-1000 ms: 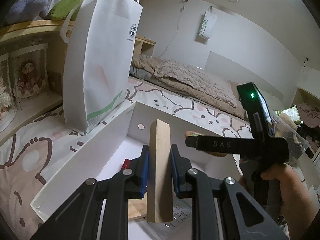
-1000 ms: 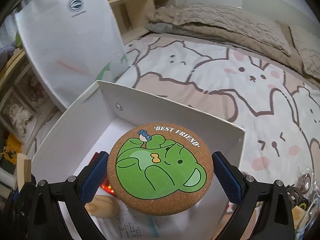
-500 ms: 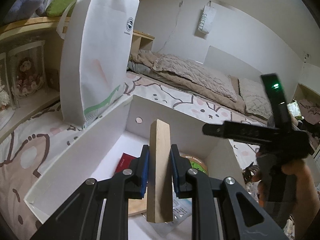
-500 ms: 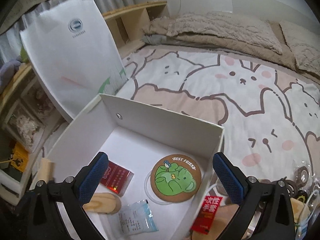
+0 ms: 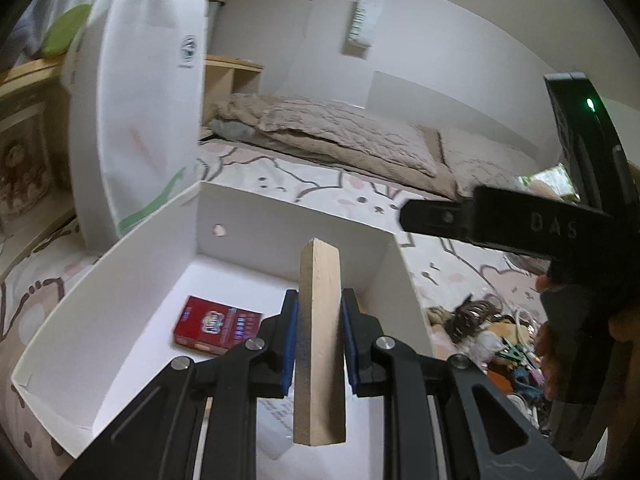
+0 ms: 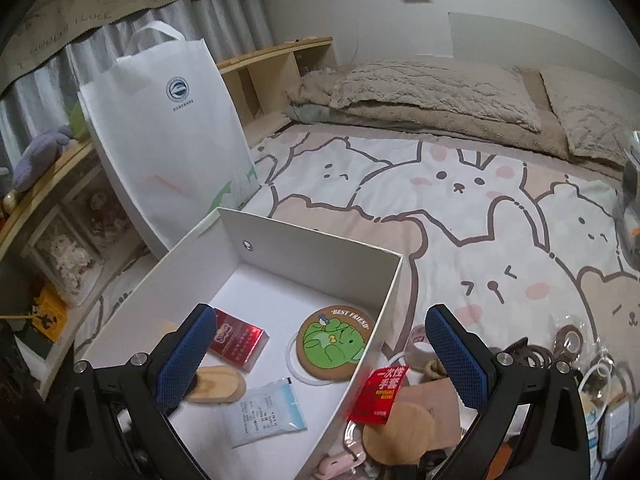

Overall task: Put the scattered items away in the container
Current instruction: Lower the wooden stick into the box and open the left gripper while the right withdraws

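My left gripper (image 5: 319, 300) is shut on an upright pale wooden block (image 5: 320, 360), held above the near end of the open white box (image 5: 288, 216). My right gripper (image 6: 320, 320) stands open and empty above the box (image 6: 312, 248). On the box floor lie a cork coaster with a green bear (image 6: 336, 344), a red pack (image 6: 238, 340), a wooden oval (image 6: 216, 388) and a white sachet (image 6: 268, 410). The left wrist view shows only the red pack (image 5: 216, 326); the block and fingers hide the rest.
A tall white bag (image 6: 172, 140) stands against the box's far left corner. Right of the box lies clutter on the bedsheet: a red sachet (image 6: 378, 394), a wooden disc (image 6: 396, 436), a tape roll (image 6: 418, 344), hair ties (image 6: 568, 340). A hand (image 5: 560, 360) holds the right tool.
The right gripper opened and let go of the coaster, which now lies in the box, then rose and drew back. The left gripper, still holding the block, shifted sideways over the box.
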Tool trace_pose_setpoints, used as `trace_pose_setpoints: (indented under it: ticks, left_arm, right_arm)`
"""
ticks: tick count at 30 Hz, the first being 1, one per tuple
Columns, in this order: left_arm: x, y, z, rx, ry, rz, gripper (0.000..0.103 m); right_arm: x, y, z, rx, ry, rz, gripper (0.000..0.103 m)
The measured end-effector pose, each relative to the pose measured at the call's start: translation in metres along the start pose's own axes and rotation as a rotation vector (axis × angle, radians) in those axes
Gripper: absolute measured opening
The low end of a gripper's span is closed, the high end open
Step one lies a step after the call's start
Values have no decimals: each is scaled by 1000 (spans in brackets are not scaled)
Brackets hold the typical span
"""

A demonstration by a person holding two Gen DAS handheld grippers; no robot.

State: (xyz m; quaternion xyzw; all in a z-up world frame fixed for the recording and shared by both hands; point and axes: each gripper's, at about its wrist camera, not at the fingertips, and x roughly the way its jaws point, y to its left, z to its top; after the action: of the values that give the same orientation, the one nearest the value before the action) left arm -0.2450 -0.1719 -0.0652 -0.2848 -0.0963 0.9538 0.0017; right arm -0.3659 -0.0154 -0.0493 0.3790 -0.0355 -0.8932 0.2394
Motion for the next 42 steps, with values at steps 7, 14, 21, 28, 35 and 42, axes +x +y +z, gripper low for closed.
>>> trace_pose_setpoints:
  ticks: [7, 14, 21, 28, 35, 42]
  left_arm:
    - [2, -18, 1, 4, 31, -47, 24]
    - [-5, -18, 2, -28, 20, -68, 78]
    - [-7, -16, 3, -29, 12, -62, 78]
    - [-10, -8, 4, -47, 2, -51, 78]
    - [-11, -1, 4, -67, -7, -42, 78]
    - [-15, 1, 6, -74, -26, -27, 90]
  right_arm:
    - [-16, -7, 1, 33, -28, -5, 103]
    - [-27, -8, -1, 25, -43, -20, 103]
    - [-25, -4, -3, 16, -41, -11, 103]
    - [-24, 2, -5, -4, -41, -8, 103]
    - [-24, 3, -8, -15, -37, -6, 103]
    - [-33, -1, -14, -29, -56, -12, 103]
